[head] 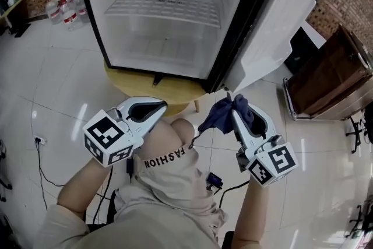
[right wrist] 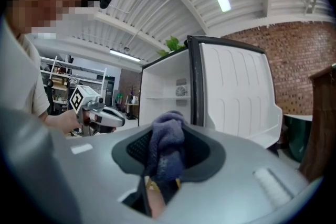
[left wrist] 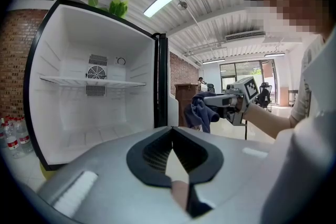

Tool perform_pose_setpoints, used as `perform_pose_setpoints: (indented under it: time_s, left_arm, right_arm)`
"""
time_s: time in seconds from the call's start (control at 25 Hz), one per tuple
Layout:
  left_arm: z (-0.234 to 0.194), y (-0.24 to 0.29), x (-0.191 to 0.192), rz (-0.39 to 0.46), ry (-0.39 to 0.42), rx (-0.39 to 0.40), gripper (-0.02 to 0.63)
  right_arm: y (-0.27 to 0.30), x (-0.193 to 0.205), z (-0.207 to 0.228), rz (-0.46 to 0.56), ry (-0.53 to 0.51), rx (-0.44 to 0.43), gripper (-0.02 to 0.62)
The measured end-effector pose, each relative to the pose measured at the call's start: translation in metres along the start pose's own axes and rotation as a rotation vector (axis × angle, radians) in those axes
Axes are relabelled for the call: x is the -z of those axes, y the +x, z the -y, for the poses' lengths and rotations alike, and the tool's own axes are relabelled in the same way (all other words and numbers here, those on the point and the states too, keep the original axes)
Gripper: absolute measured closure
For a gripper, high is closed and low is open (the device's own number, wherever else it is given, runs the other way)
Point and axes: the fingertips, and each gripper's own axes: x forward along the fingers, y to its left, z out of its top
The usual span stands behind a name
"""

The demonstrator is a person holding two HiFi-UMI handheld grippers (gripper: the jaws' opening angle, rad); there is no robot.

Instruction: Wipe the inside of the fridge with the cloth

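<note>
The right gripper [head: 235,109] has the blue cloth [head: 224,114] clamped in its jaws, short of the open fridge [head: 98,16], whose inside lies ahead and slightly leftward, while the left gripper [head: 161,105] has its jaws closed on nothing.

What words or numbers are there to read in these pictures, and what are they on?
"FASHION": printed on the person's beige clothing, seen in the head view.
Labels on the water bottles: too small to read.
Marker cubes: black-and-white square patterns only, no letters or numbers.
</note>
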Motion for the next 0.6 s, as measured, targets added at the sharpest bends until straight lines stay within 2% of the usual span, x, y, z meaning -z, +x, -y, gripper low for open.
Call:
perform_pose_setpoints:
  time_s: [0.28, 0.48, 0.6]
  left_arm:
    - [0.001, 0.004, 0.006, -0.014, -0.011, 0.004, 0.604]
    - [0.003, 0.003, 0.005, -0.032, -0.032, 0.018, 0.604]
    - [0.004, 0.006, 0.008, -0.033, -0.041, 0.005, 0.604]
  right_arm:
    - [-0.004, -0.003, 0.012, 0.011, 0.002, 0.026, 0.477]
    - [-0.014, -0.009, 0.021, 0.023, 0.006, 0.094, 0.482]
    - [-0.015, -0.011, 0.024, 0.031, -0.01, 0.094, 0.483]
